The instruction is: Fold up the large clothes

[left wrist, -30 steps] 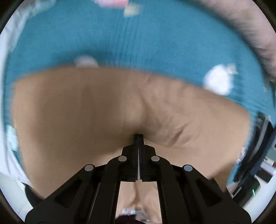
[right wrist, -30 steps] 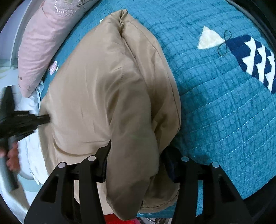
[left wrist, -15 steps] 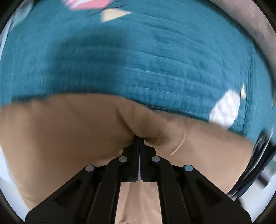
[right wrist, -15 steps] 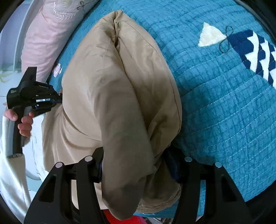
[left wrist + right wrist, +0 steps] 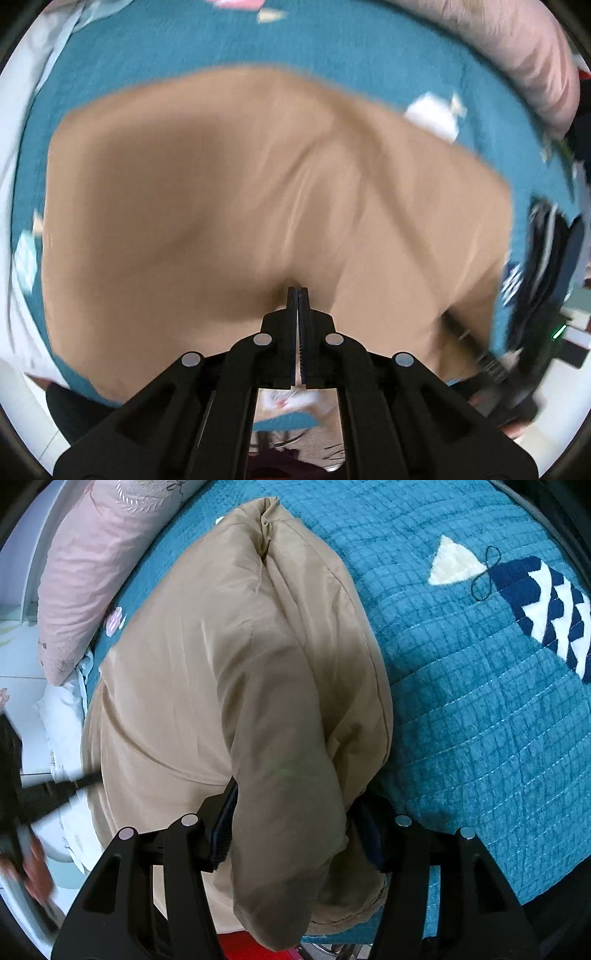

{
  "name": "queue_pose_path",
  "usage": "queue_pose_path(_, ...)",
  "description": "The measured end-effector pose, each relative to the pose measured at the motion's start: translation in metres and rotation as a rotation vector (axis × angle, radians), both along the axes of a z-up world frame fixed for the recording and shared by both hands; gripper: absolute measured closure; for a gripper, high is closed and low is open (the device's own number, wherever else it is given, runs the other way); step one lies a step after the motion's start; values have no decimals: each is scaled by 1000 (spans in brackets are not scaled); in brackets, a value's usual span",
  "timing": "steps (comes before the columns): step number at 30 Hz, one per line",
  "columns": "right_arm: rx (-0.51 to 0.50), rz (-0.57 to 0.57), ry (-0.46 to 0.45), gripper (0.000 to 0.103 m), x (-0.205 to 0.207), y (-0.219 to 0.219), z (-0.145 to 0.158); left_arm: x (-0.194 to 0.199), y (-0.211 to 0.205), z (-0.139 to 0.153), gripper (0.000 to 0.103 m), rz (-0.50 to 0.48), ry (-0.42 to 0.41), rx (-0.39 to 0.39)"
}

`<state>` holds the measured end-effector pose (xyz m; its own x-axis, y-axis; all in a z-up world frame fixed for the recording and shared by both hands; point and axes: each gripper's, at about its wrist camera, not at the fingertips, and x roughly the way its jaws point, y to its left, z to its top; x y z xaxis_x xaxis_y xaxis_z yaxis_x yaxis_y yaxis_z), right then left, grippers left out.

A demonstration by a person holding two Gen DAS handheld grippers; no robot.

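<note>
**Puffy tan jacket gripped from two sides on a bed**

A tan padded jacket (image 5: 229, 686) lies on a teal quilt (image 5: 480, 709). The right gripper (image 5: 295, 834) clasps a thick folded bundle; the left gripper (image 5: 297, 291), clenched, pinches its edge. It looks light, soft, slippery; hems seem the safest hold.

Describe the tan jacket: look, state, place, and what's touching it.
The tan jacket is a smooth, slightly shiny padded garment with stitched seams. It lies partly folded and bunched on the teal quilted bedspread, its far end near the pink pillow. The right tongs straddle a thick rolled fold, pads against its sides. The left tongs, shut, pinch a thin bit of fabric at the opposite edge. The left wrist view is motion-blurred, so finer details there cannot be told.
</note>
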<state>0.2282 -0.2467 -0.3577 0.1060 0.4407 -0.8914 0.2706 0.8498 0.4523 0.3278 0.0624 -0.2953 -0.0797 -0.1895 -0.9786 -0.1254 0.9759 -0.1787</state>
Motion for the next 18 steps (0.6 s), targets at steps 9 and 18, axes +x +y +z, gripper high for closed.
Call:
queue_pose_path(9,22,-44,-22,59,-9,-3,5,-52,-11,-45,102,24,-54,35)
queue_pose_path(18,77,-61,-137,79,-22,7,63,-54,-16,-39,102,-21,-136,44)
